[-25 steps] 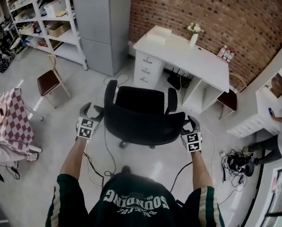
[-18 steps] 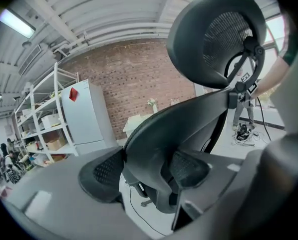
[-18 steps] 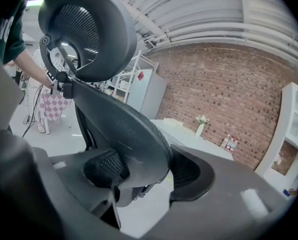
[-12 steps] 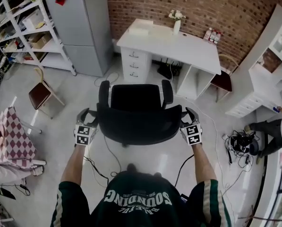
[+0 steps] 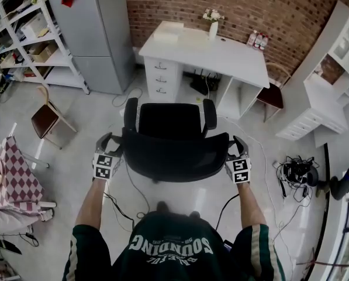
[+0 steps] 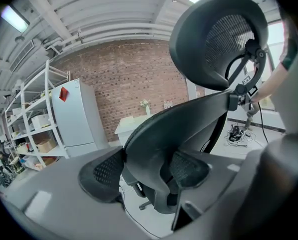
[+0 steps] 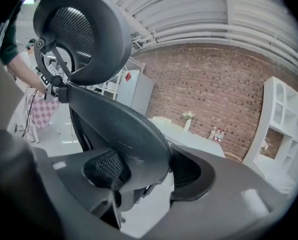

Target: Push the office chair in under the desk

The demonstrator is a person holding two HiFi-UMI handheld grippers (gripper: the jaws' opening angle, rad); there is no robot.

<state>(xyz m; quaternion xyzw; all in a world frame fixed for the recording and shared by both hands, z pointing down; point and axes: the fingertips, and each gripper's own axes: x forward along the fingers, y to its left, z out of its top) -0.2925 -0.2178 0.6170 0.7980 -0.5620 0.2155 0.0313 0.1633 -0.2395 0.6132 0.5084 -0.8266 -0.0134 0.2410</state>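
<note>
The black office chair (image 5: 169, 138) stands on the floor facing the white desk (image 5: 221, 48), its seat a short way in front of the desk's opening. My left gripper (image 5: 112, 143) is shut on the left edge of the chair's backrest (image 6: 188, 119), with a pad on each side of the rim. My right gripper (image 5: 236, 147) grips the right edge of the backrest (image 7: 124, 129) in the same way. The mesh headrest (image 6: 218, 39) shows above the jaws in both gripper views. The left gripper (image 6: 146, 169) and the right gripper (image 7: 144, 166) each hold the rim between their pads.
A grey fridge (image 5: 95, 34) and white shelving (image 5: 28, 34) stand at the back left. A brown chair (image 5: 45, 116) and a checkered table (image 5: 4, 174) are on the left. A white cabinet (image 5: 320, 110) and cables (image 5: 294, 171) lie to the right. A vase (image 5: 213, 28) sits on the desk.
My left gripper has come in from beside the chair and closed on the backrest's left edge. The chair and both grippers now stand a little nearer the desk.
</note>
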